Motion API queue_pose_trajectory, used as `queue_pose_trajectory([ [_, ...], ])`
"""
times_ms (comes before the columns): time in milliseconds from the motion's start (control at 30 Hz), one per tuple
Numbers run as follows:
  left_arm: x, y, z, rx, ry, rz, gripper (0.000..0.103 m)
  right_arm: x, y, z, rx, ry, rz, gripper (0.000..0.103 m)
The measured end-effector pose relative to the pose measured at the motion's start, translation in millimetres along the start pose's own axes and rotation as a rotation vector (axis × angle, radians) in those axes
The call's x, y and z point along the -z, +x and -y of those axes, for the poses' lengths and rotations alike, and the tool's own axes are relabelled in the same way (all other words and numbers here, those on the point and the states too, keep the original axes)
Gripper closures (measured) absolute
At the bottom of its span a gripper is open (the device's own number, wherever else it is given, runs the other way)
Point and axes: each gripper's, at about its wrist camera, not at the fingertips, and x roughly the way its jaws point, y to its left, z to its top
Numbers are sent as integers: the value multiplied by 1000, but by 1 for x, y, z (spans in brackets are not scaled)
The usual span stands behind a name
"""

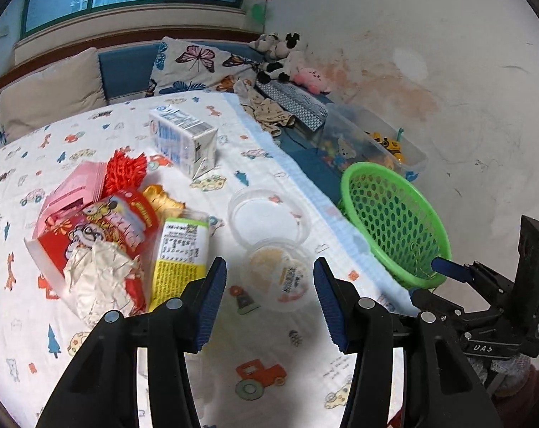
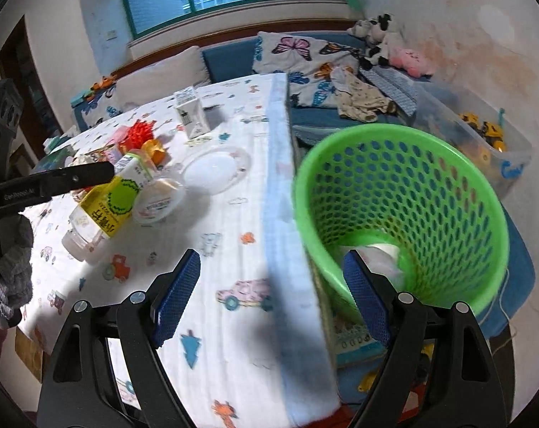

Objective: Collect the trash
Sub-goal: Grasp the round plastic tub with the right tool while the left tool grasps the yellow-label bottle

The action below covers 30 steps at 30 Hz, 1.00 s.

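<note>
Trash lies on the cartoon-print tablecloth: a milk carton, a red snack cup stuffed with crumpled tissue, a yellow-label bottle, a clear lid and a clear plastic cup. My left gripper is open just short of the clear cup, with the pads on either side and not touching it. My right gripper is open and empty over the table edge. The green basket beside it holds something white and crumpled. The bottle and cup lie under a left finger.
A clear storage box of toys stands behind the basket. Plush toys, clothes and butterfly pillows cover the blue bench below the window. The table's edge runs between the trash and the basket. A gloved hand is at the left.
</note>
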Motion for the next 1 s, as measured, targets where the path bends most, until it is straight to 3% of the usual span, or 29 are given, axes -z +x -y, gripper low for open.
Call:
queue_pose_trajectory([
  [600,5,2,-35,-78,-36,-13,52,-19,54,-69,-134,-123,-51,21],
  [1000,6,3,-46,-89,-33,-35,51,-29,86,-89,-156,-172,-77,21],
])
